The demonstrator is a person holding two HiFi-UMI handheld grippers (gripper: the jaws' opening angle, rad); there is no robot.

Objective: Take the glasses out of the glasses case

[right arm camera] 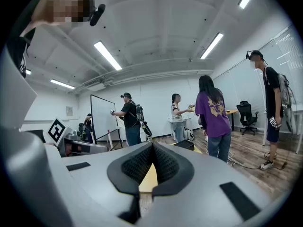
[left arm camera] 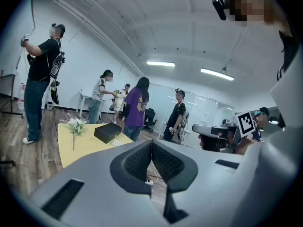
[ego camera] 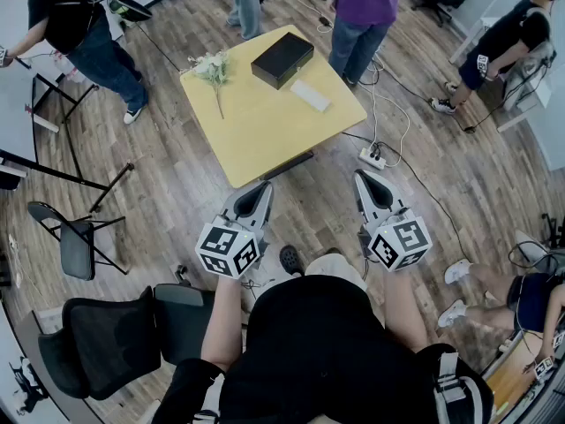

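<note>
A black glasses case (ego camera: 281, 59) lies closed at the far side of a yellow table (ego camera: 256, 131). It also shows in the left gripper view (left arm camera: 108, 132) and, partly behind the jaws, in the right gripper view (right arm camera: 185, 144). Beside it lie a flat pale grey object (ego camera: 310, 94) and a sprig of white flowers (ego camera: 213, 69). My left gripper (ego camera: 262, 188) and right gripper (ego camera: 363, 178) hang side by side in the air short of the table's near corner. Both are shut with nothing between the pads (left arm camera: 162, 161) (right arm camera: 140, 163). No glasses are visible.
A person in a purple top (ego camera: 366, 7) stands at the table's far edge, and other people stand around the room. A power strip with cables (ego camera: 372, 158) lies on the wood floor right of the table. A folding chair (ego camera: 75, 237) and an office chair (ego camera: 115, 334) stand at the left.
</note>
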